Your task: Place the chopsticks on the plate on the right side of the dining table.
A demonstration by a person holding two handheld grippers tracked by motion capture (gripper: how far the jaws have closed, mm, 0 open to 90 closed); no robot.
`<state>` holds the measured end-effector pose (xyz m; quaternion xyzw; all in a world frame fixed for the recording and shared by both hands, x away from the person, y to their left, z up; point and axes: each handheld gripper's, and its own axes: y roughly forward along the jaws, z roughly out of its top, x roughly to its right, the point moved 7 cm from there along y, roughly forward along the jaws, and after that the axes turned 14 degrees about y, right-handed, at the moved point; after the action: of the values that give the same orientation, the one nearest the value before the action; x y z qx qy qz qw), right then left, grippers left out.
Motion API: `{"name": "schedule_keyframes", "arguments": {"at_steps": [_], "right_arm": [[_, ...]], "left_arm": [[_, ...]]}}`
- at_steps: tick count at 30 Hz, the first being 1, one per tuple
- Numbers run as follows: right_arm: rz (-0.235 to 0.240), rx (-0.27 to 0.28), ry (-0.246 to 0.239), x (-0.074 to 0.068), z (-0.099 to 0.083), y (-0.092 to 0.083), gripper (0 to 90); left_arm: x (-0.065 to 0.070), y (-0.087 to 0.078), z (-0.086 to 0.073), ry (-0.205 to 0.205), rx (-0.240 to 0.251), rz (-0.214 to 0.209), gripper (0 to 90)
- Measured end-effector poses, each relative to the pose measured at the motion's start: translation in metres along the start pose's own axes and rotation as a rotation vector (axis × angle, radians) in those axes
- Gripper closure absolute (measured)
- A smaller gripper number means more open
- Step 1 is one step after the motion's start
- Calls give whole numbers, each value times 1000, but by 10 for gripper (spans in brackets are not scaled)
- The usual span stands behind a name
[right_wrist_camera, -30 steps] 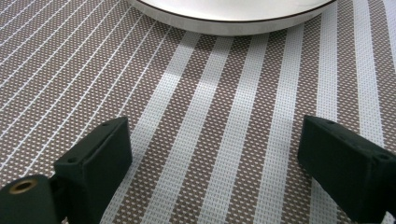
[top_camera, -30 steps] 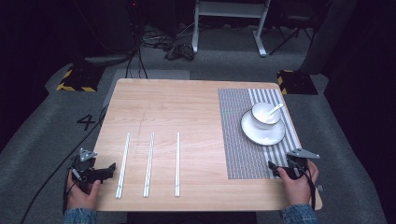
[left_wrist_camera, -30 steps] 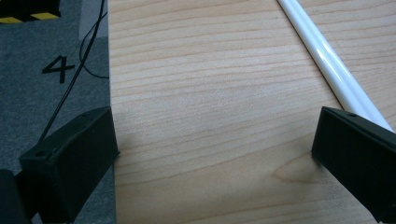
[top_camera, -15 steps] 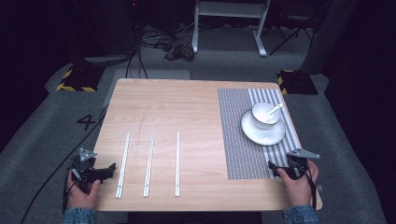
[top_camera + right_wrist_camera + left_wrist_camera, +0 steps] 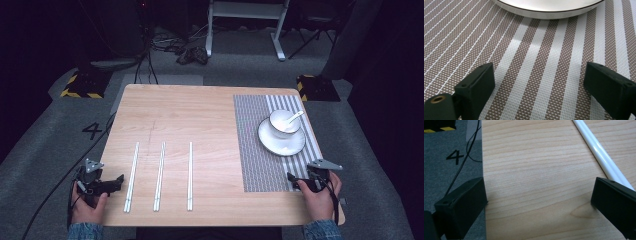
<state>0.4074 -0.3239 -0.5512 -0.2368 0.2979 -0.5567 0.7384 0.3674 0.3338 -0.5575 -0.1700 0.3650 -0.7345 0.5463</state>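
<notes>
Nearest to us, at the table's front edge, we hold the left gripper (image 5: 118, 181) low over the front left corner of the wooden table (image 5: 200, 115). In the left gripper view its jaws stand wide apart with nothing between them but bare wood (image 5: 536, 182); the left jaw hangs over the table's edge above the grey floor, and the right jaw sits just beside the closest pair of white chopsticks (image 5: 599, 152), not touching it as far as we can tell.

At the front right, we hold the right gripper (image 5: 294, 180) over the near end of the striped placemat (image 5: 255, 150). In the right gripper view its jaws are also spread wide and empty, with only the woven mat (image 5: 536, 65) beneath them.

A little farther in, three pairs of white chopsticks lie in a row on the left half of the table, well apart from one another and running front to back: the left pair (image 5: 132, 176) just beside the left gripper, the middle pair (image 5: 159, 175), and the right pair (image 5: 190, 174).

Farther back on the placemat rests a white plate (image 5: 280, 146), its rim (image 5: 549, 12) just ahead of the right gripper. On the plate stands a white bowl (image 5: 281, 129) with a white spoon (image 5: 292, 120) leaning in it.
</notes>
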Motion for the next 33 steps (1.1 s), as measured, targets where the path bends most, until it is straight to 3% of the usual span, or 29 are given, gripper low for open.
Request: {"name": "schedule_keyframes", "arguments": {"at_steps": [3, 5, 8, 12, 19, 31, 33], "right_arm": [[4, 4, 2, 0, 0, -1, 142], [12, 25, -1, 2, 1, -4, 275], [33, 47, 22, 0, 4, -9, 251], [66, 59, 7, -10, 8, -17, 252], [128, 52, -83, -32, 17, -25, 315], [188, 74, -124, -64, 36, -38, 300], [199, 87, -159, -78, 44, -41, 296]], "left_arm": [[0, 0, 0, 0, 0, 0, 1], [0, 0, 0, 0, 0, 0, 1], [0, 0, 0, 0, 0, 0, 1], [0, 0, 0, 0, 0, 0, 1], [0, 0, 0, 0, 0, 0, 1], [0, 0, 0, 0, 0, 0, 1], [0, 0, 0, 0, 0, 0, 1]]}}
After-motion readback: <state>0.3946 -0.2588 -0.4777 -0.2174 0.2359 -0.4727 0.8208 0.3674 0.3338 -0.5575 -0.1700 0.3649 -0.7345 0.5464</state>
